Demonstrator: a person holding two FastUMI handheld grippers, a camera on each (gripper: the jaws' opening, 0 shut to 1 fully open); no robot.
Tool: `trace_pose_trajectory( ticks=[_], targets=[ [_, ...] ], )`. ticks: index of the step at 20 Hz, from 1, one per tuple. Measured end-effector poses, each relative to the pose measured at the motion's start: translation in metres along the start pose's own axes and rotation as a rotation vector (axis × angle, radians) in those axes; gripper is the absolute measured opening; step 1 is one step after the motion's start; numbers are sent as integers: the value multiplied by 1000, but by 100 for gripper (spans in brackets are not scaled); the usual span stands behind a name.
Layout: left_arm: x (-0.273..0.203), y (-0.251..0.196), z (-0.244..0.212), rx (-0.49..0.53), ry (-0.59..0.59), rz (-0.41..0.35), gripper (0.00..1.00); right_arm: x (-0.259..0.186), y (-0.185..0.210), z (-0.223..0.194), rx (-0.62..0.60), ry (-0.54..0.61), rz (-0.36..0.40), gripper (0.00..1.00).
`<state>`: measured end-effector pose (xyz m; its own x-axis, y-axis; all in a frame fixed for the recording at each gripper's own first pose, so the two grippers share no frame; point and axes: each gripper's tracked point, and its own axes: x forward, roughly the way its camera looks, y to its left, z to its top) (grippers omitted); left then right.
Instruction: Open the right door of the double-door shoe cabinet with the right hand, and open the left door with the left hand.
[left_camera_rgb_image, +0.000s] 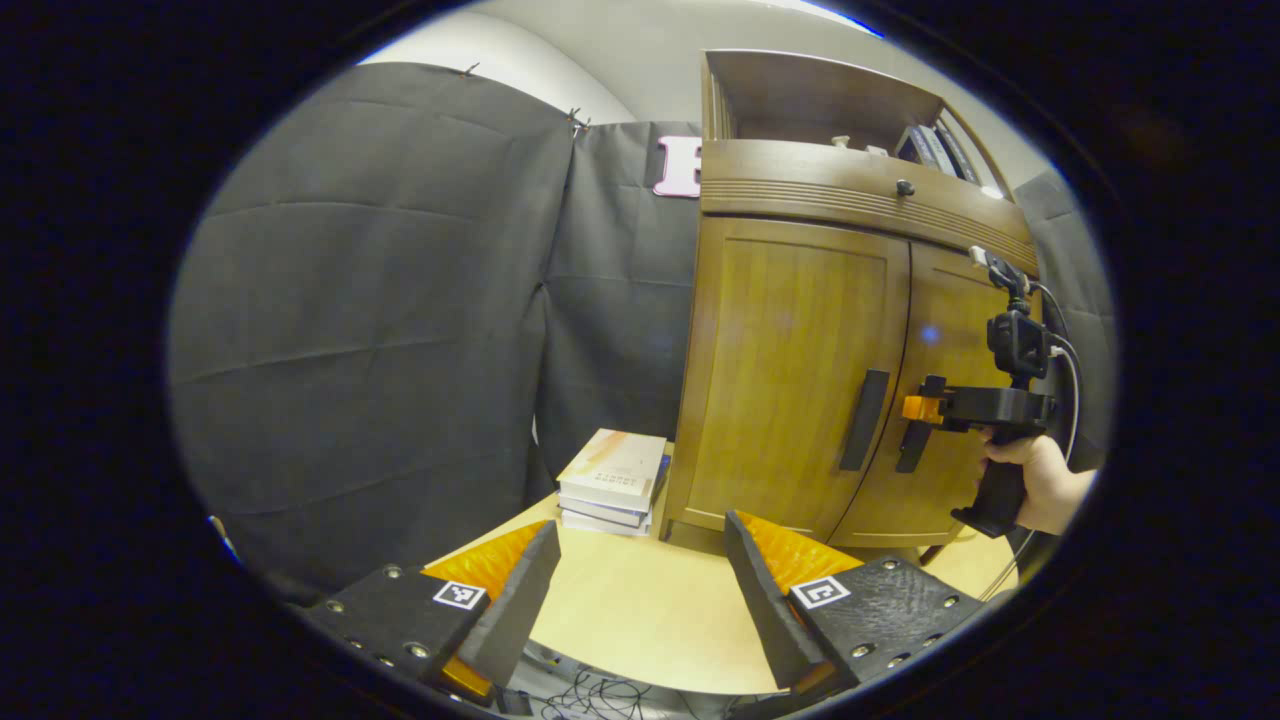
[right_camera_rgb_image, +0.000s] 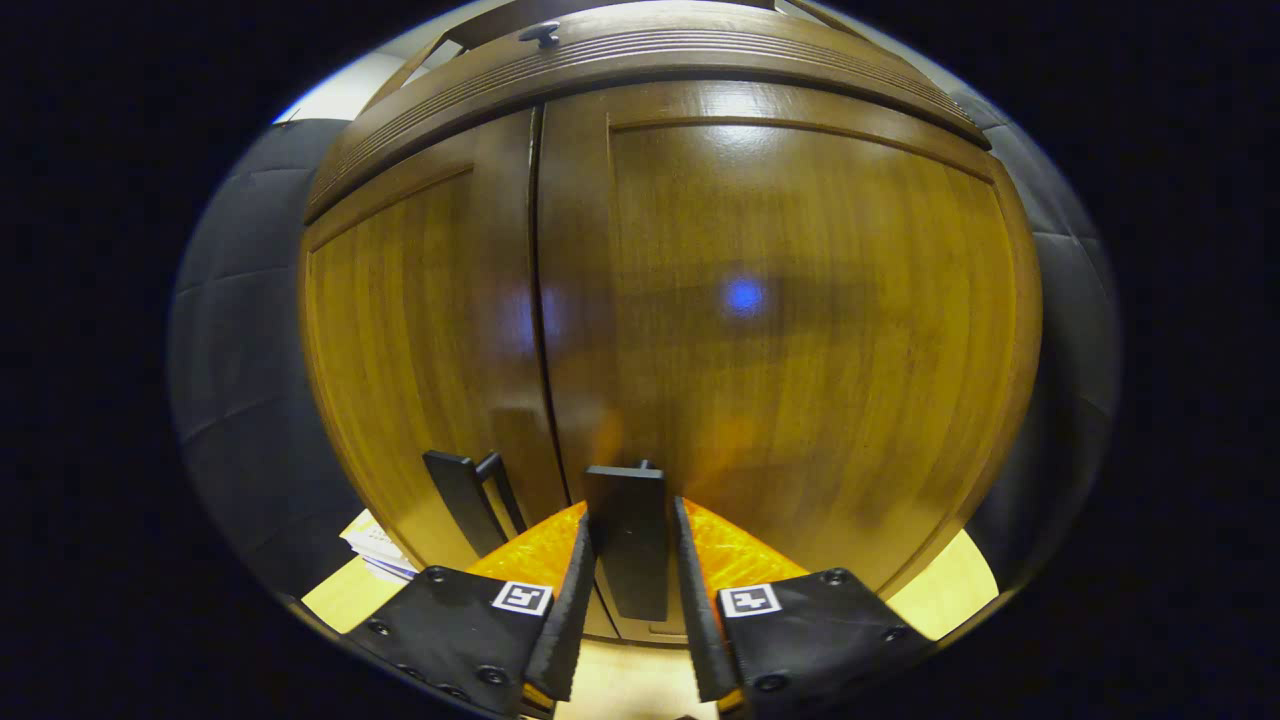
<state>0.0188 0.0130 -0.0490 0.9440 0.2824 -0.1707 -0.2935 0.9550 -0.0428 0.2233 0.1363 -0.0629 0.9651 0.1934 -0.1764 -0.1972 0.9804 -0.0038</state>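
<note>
R tongs (right_camera_rgb_image: 630, 600) clamped on right door handle (right_camera_rgb_image: 628, 535), L tongs (left_camera_rgb_image: 640, 590) spread, hovering

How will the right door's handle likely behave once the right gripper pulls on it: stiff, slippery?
The right door handle looks like a rigid bar, so probably no flex. Its smooth faces might slip, though the right gripper closes on both sides. The right door is closed and should swing.

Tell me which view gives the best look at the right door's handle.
The right gripper view: the right door handle sits close, upright between the right gripper fingers, which flank it. The left gripper view shows that handle small, far off and partly covered by that gripper.
</note>
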Motion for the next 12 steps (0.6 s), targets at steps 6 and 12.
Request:
trace_pose_trajectory(
  ticks=[6, 12],
  targets=[
    [-1, 1, 0, -8, -11, 9, 94, 8, 4, -6, -15, -2, -10, 27],
    [-1, -1, -1, -2, -15, -18, 94, -2, 3, -9, -11, 14, 28, 26]
  ],
)
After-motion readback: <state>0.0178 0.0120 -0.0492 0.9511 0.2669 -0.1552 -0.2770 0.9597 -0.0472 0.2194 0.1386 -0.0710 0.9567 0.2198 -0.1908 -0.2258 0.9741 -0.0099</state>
